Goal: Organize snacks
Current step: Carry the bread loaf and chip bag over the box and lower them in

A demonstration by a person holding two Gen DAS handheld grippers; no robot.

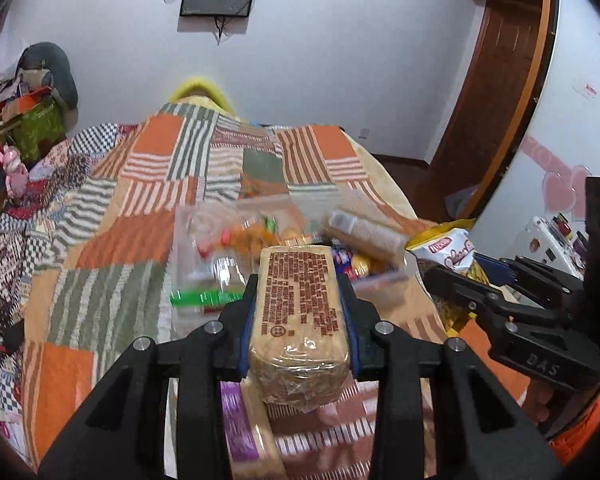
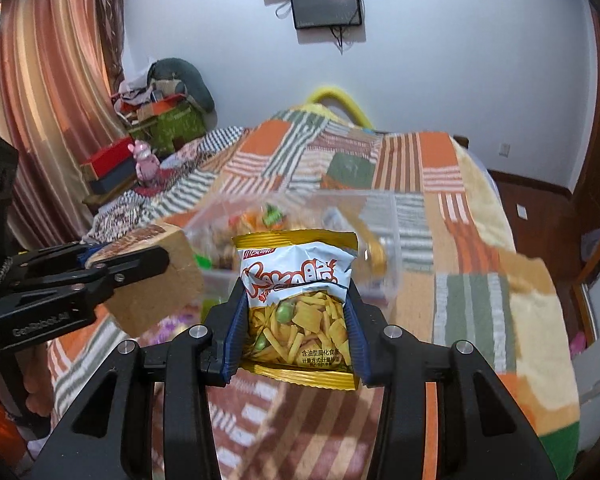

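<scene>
Clear plastic container (image 2: 380, 216): we are seeing it sitting on the patchwork quilt (image 2: 440, 184), ahead of both claws. It is holding mixed snacks: small orange and green packets (image 1: 256, 232), a long tan roll pack (image 1: 364, 232) leaning at its right side, a blue and yellow item beside that. Its contents are showing blurred in both views, so we are not reading any labels, and its near wall is partly hidden behind the held items.

Cracker pack (image 1: 298, 312): tan block in clear wrap with brown print on top. We are gripping it in the left gripper (image 1: 298, 292), jaws closed against its two long sides; it is running forward between the fingers and pointing toward the container. Its lower end is overhanging a purple-labelled packet (image 1: 240, 428) lying on the quilt, only partly visible.

Snack bag (image 2: 298, 300): white and gold, with yellow strips and green peas showing through its window. We are holding it upright in the right gripper (image 2: 298, 312), jaws pressing its left and right edges, just short of the container.

From the right wrist view the left gripper (image 2: 140, 264) is standing just left of the bag.
</scene>
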